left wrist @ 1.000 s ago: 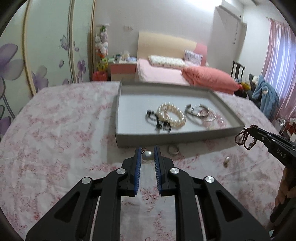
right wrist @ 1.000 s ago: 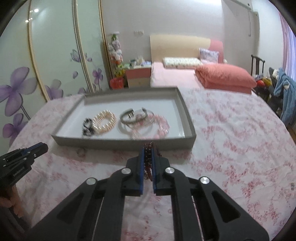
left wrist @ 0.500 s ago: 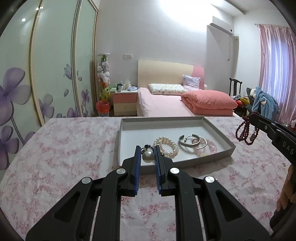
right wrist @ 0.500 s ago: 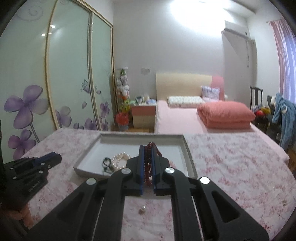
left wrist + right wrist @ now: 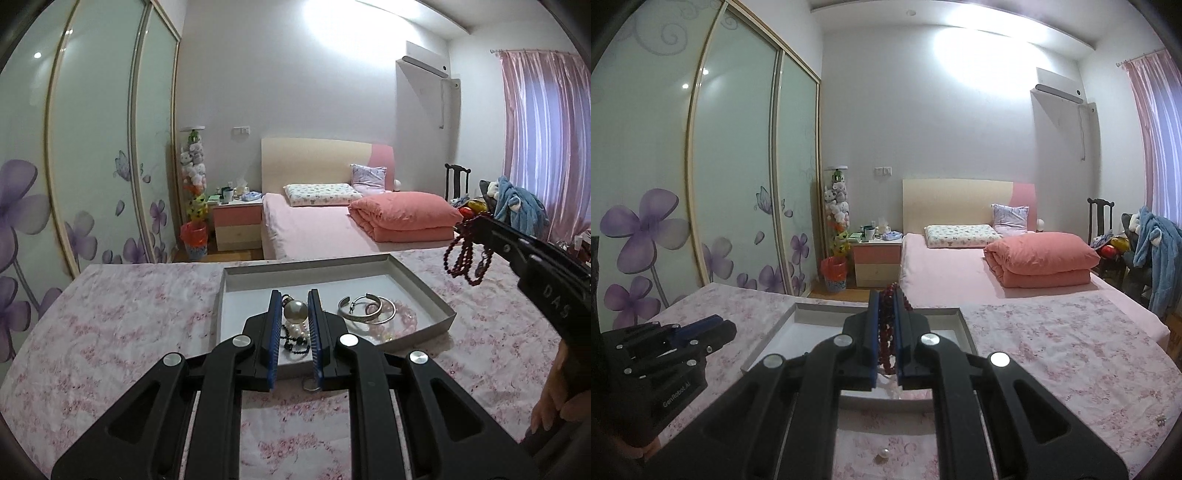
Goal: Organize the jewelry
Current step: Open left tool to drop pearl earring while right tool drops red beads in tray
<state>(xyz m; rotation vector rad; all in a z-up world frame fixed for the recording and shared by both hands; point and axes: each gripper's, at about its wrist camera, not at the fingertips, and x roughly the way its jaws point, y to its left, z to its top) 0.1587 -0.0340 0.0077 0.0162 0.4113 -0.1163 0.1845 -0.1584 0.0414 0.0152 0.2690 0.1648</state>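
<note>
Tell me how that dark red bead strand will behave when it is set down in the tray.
The bead strand droops in loops from the right gripper, so it is probably floppy and will likely pool. Round beads may roll slightly inside the tray.

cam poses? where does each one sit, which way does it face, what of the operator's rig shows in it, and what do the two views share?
Left wrist: on the left gripper, facing the shallow grey tray and bed; it pinches a large round pearl earring. Right gripper with hanging dark red bead bracelet and fingertips show at right.
Right wrist: on the right gripper, same heading, shut on the bracelet; left gripper at lower left.
Shared: tray, pink floral tablecloth, bed, each other's gripper.
</note>
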